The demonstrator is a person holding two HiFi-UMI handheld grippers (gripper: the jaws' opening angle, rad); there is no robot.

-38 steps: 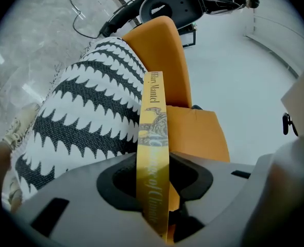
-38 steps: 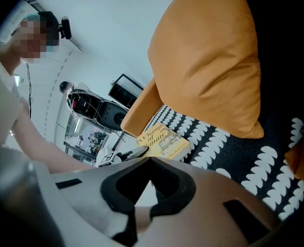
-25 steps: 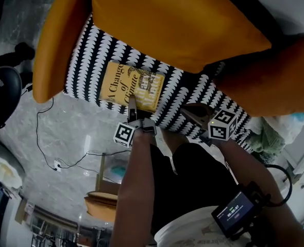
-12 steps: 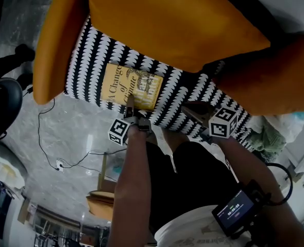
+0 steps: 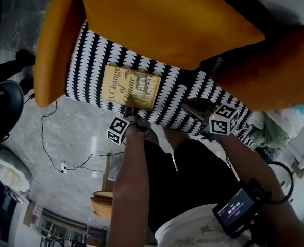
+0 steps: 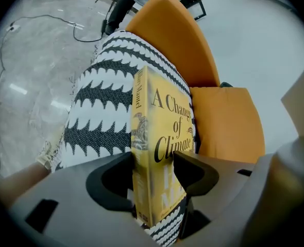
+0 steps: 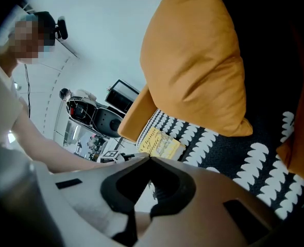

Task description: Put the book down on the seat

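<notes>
- We find the book [image 5: 130,87] flat on the seat [image 5: 183,89], at 12 o'clock from the left gripper [image 6: 152,159].
- Its jaws have just been opening and straddle the book loosely.
- The right gripper [image 7: 150,158], at 3 o'clock, is closed and empty.

Book [image 6: 162,133] between tongs [image 6: 153,161] just opening, patterned seat [image 6: 98,112]

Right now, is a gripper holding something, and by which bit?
Probably nothing. The left gripper has just been opening its jaws around the bottom end of the yellow paperback book, which lies on the black-and-white seat. The right gripper is shut, empty.
</notes>
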